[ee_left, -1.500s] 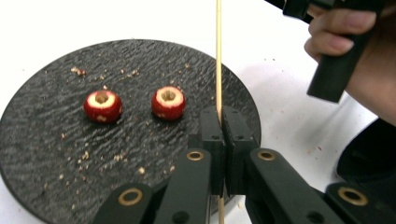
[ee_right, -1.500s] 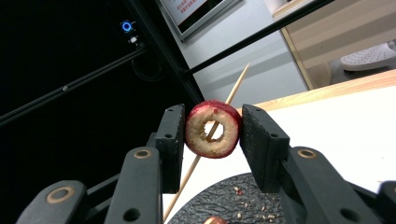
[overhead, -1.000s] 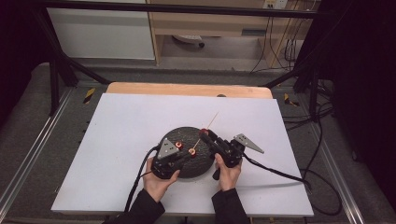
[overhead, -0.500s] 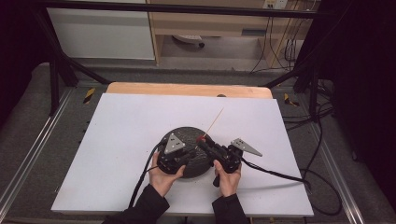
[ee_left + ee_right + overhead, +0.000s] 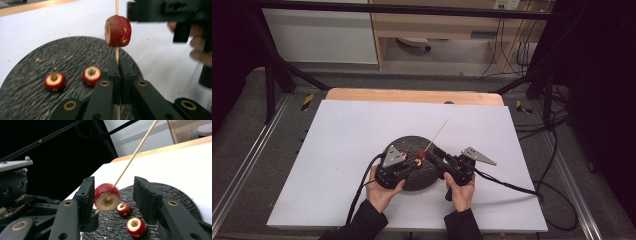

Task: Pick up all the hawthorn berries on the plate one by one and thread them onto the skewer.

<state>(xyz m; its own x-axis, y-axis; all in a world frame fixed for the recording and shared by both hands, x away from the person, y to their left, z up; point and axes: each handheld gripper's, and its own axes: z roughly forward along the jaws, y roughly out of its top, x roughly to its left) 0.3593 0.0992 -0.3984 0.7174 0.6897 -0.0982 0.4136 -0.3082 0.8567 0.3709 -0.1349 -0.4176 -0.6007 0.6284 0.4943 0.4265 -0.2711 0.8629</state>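
Note:
A thin wooden skewer (image 5: 116, 6) rises from my left gripper (image 5: 118, 62), which is shut on its lower end. A cored red fruit (image 5: 118, 31) is threaded on the skewer just above those jaws. In the right gripper view the same fruit (image 5: 107, 197) sits between the jaws of my right gripper (image 5: 115, 187). Those jaws have just been opening: the right-hand one stands clear of the fruit and the left-hand one is close beside it. From above, both grippers meet over the near half of a round dark plate (image 5: 412, 142), with the skewer (image 5: 438, 132) slanting up and away to the right.
Two more cored red fruits (image 5: 55, 82) (image 5: 91, 75) lie on the dark plate (image 5: 62, 57) among crumbs. The plate rests on a white sheet (image 5: 342, 150) over a wooden table. Cables trail from both grippers toward the near edge and right.
Both grippers have shifted slightly toward each other over the plate. The skewer has tilted further toward the far right, and the fruit now sits lower on it.

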